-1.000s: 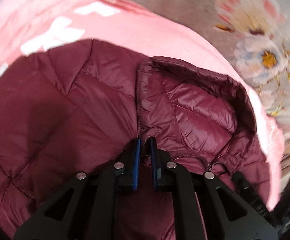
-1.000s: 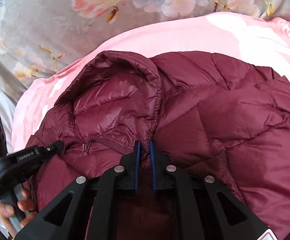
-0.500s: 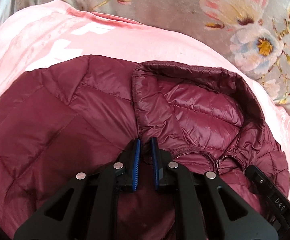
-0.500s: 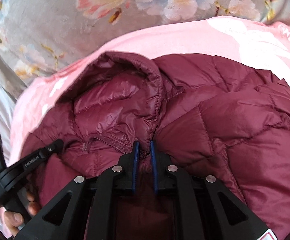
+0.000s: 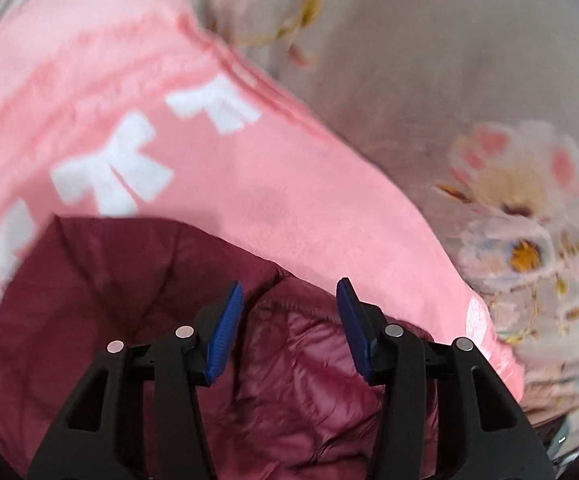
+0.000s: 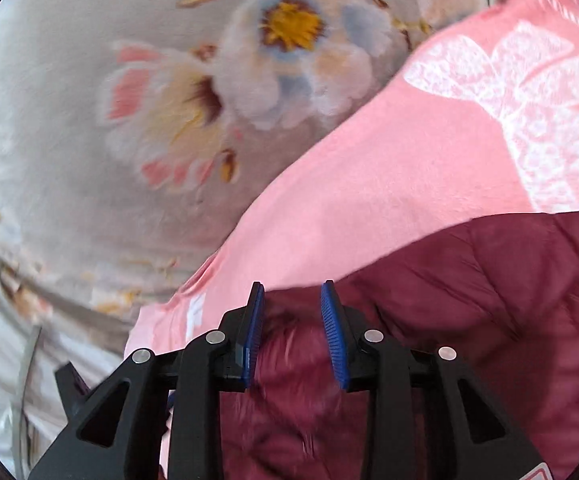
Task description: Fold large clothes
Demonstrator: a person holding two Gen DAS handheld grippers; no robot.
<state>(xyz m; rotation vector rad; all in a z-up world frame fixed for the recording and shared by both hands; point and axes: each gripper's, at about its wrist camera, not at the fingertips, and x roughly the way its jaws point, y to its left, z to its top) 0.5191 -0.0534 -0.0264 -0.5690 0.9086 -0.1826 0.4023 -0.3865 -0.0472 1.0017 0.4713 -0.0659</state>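
A dark red quilted puffer jacket [image 5: 101, 304] with a hood [image 5: 309, 364] lies on a pink blanket [image 5: 273, 184]. In the left wrist view my left gripper [image 5: 290, 294] hangs above the hood's edge, its jaws opening, and nothing is pinched between the blue pads [image 5: 225, 332]. The right wrist view shows the same jacket [image 6: 489, 292] at the lower right. My right gripper [image 6: 291, 294] hovers over the hood [image 6: 293, 364] near the jacket's edge, its jaws opening too, with the pads apart from the cloth.
The pink blanket [image 6: 389, 176] has white bow prints and lies on a grey floral bedsheet [image 6: 101, 168], which also shows at the right of the left wrist view [image 5: 489, 120]. A black tool part [image 6: 69, 380] sticks in at the lower left.
Both grippers let go of the jacket's collar area, opened and lifted away. The jacket now fills less of each view and more blanket and sheet show.
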